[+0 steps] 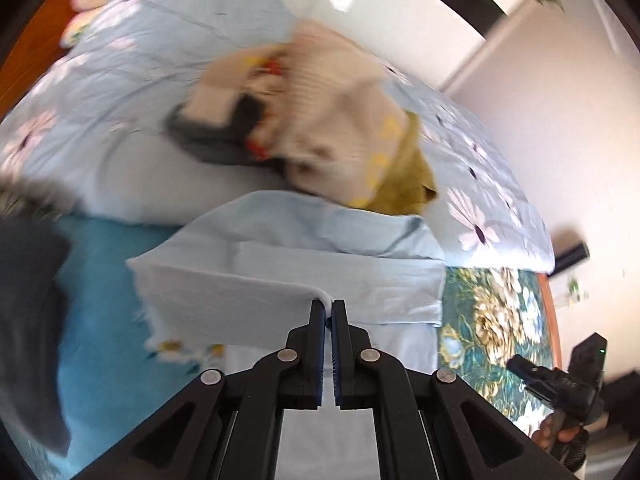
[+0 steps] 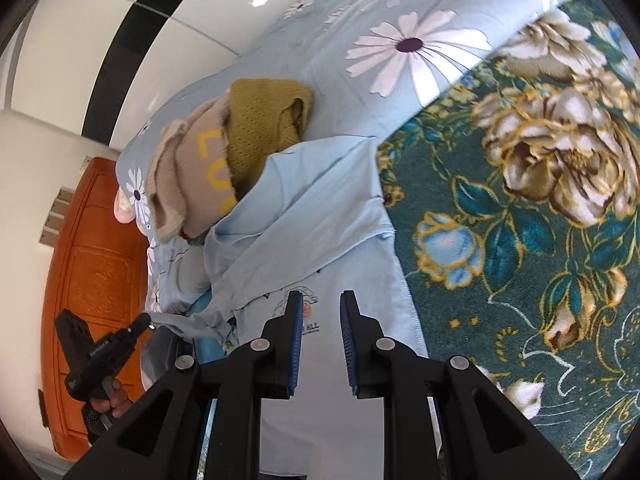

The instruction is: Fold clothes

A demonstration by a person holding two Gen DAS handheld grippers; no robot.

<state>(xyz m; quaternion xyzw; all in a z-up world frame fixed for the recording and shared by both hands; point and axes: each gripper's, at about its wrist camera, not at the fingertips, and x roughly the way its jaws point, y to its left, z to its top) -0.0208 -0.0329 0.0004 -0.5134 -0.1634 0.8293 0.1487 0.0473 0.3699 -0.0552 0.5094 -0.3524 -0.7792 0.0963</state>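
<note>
Two grippers work over one light-blue shirt (image 2: 320, 240) spread on a bed. The shirt lies on a teal floral blanket (image 2: 520, 220), with its far end against a pale blue daisy-print duvet (image 2: 400, 40).

Left gripper (image 1: 328, 308): its fingers are pressed together on a raised fold of the shirt's fabric, and the cloth runs up into the narrow slit between the blue pads (image 1: 320, 340). In the right wrist view this same gripper appears at the near left, pinching a drawn-out corner of the shirt above the bed.

Right gripper (image 2: 320, 300): its fingers stand wide apart and grip nothing. It hovers over the shirt's near portion, just above a small printed emblem (image 2: 308, 304).

At the far end of the shirt, on the duvet, sits a pile of other clothing: a beige knit garment with yellow lettering (image 2: 192, 176) and an olive-green knit (image 2: 264, 128) touching it on the right. An orange wooden headboard (image 2: 96, 272) stands at the far left of the bed.
</note>
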